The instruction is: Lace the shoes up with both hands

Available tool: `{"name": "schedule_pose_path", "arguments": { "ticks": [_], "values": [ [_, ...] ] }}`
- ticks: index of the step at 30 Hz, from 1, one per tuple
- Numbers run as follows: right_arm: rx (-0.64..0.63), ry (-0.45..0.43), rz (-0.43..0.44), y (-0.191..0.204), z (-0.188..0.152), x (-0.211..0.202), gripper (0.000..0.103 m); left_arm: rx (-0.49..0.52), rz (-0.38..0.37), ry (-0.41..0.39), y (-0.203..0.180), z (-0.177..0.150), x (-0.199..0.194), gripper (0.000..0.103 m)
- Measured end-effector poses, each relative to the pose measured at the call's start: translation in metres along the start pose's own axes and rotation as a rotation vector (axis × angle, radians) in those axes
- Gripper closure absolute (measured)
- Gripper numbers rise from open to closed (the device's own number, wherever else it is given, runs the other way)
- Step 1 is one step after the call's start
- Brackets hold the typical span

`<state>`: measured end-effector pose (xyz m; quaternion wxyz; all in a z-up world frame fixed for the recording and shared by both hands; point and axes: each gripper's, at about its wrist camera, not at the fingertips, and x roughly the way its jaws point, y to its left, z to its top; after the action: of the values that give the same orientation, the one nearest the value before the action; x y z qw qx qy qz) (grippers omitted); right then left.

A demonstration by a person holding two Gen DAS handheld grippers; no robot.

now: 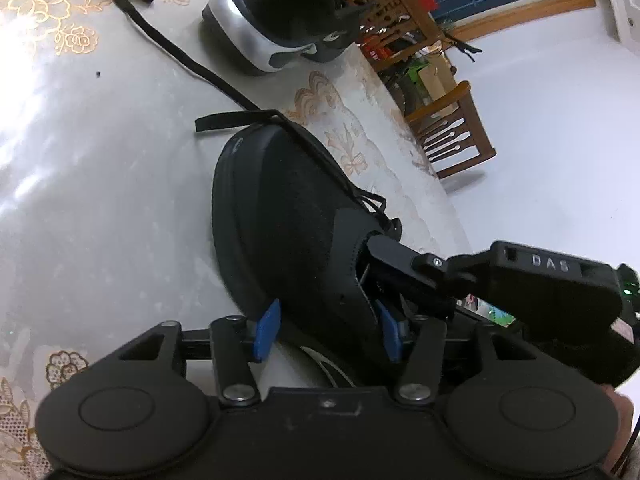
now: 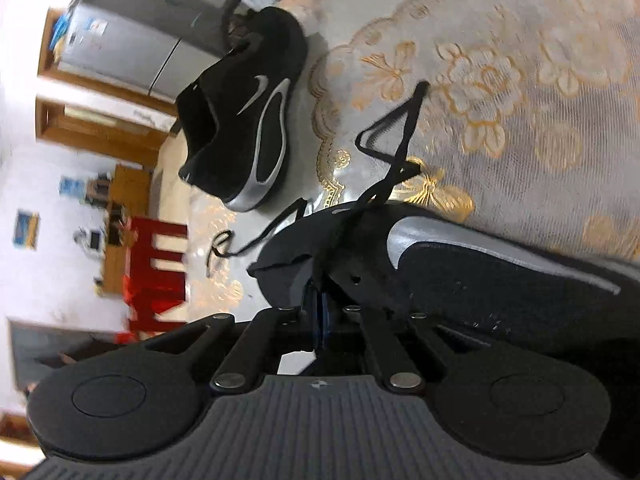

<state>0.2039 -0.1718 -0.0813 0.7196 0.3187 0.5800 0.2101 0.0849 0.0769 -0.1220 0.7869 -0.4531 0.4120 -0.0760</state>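
A black shoe [image 1: 280,220] with a silver swoosh [image 2: 480,280] lies on the table just in front of both grippers. Its black lace [image 1: 192,64] trails from the toe across the cloth to the far left. My left gripper [image 1: 328,332] stands open, its blue pads [image 1: 266,332] on either side of the shoe's side wall. My right gripper [image 1: 374,246] reaches in from the right to the shoe's throat. In the right wrist view that gripper [image 2: 320,304] is shut, and a strand of the lace [image 2: 400,148] runs down over the toe into its pads.
A second black and silver shoe [image 1: 280,12] [image 2: 244,120] stands farther back near the table's edge. The table [image 1: 100,180] has a glossy cloth with a gold flower pattern. Wooden chairs [image 1: 452,132] and a red stool [image 2: 156,272] stand on the floor beyond the edge.
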Motion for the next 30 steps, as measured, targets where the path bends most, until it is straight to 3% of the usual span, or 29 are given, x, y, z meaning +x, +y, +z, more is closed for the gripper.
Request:
{"name": "schedule_pose_path", "arguments": {
  "ticks": [4, 7, 13, 17, 20, 25, 30],
  "values": [
    [0.105, 0.024, 0.018, -0.007, 0.003, 0.002, 0.103, -0.009, -0.014, -0.012, 0.003, -0.001, -0.001, 0.053],
    [0.068, 0.039, -0.018, 0.001, 0.004, 0.002, 0.103, -0.017, -0.024, -0.013, 0.006, -0.001, -0.002, 0.053],
    [-0.122, 0.047, -0.140, 0.029, -0.001, 0.006, 0.103, -0.018, -0.022, -0.011, 0.006, -0.002, -0.004, 0.052],
    [-0.383, 0.079, -0.305, 0.058, -0.009, 0.014, 0.099, -0.015, -0.021, -0.005, 0.007, -0.001, -0.004, 0.052],
    [-0.427, 0.081, -0.322, 0.064, -0.013, 0.016, 0.098, -0.018, -0.026, -0.002, 0.008, -0.001, -0.004, 0.052],
    [-0.346, 0.094, -0.312, 0.055, -0.004, 0.014, 0.098, -0.032, -0.026, 0.001, 0.011, -0.002, -0.003, 0.048],
    [-0.165, 0.056, -0.281, 0.040, 0.003, 0.013, 0.101, -0.031, -0.020, 0.000, 0.009, -0.001, -0.002, 0.046]
  ]
}}
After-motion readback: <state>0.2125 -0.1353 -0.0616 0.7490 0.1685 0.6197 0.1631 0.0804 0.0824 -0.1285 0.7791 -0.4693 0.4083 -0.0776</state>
